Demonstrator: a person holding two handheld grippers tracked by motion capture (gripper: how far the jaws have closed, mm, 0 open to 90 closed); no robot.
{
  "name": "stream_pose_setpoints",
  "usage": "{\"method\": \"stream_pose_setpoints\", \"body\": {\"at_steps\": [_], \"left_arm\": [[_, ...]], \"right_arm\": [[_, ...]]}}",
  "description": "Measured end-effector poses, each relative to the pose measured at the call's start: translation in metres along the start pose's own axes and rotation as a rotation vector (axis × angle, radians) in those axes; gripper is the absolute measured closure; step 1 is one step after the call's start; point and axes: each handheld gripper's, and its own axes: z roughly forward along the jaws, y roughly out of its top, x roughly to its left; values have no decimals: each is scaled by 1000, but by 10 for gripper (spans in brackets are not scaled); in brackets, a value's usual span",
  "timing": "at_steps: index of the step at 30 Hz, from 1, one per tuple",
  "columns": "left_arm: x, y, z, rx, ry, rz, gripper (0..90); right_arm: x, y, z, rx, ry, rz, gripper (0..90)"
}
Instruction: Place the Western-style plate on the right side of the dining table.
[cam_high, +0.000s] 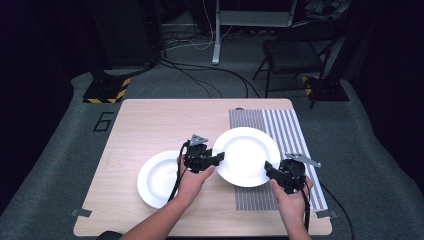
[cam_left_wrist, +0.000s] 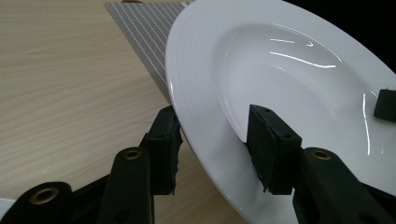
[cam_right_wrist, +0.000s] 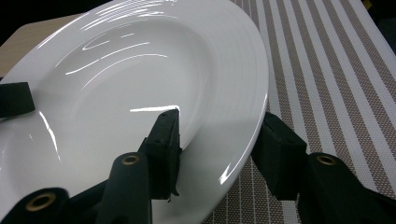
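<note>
Currently the deep white plate (cam_high: 246, 156) sits between my two tongs, tilted, over the left edge of the striped placemat (cam_high: 290, 125). My left tongs (cam_high: 219, 158) clamp its left rim, one jaw under the rim and one inside the well; same grip seen in the left gripper view (cam_left_wrist: 215, 140). My right tongs (cam_high: 269, 167) clamp the near-right rim likewise (cam_right_wrist: 219, 140). A second white plate (cam_high: 156, 179) lies flat on the wooden bench (cam_high: 145, 120), just left of my left hand (cam_high: 192, 181).
</note>
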Motion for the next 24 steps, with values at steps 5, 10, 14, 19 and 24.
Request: {"method": "stream_pose_setpoints", "body": {"at_steps": [5,10,14,19,24], "left_arm": [[-2,1,5,5,-14,1,552],[-7,3,11,1,-12,-4,558],[-13,7,19,-3,-13,10,561],[-17,11,26,4,-21,19,564],[-20,15,33,9,-27,21,564]], "right_arm": [[-4,-1,-2,1,-11,7,525],[-8,-1,-2,-2,-17,19,524],[-16,-2,-2,-5,-34,36,524],[-22,-1,-3,-11,-49,44,524],[-28,0,-3,-13,-59,57,524]]}}
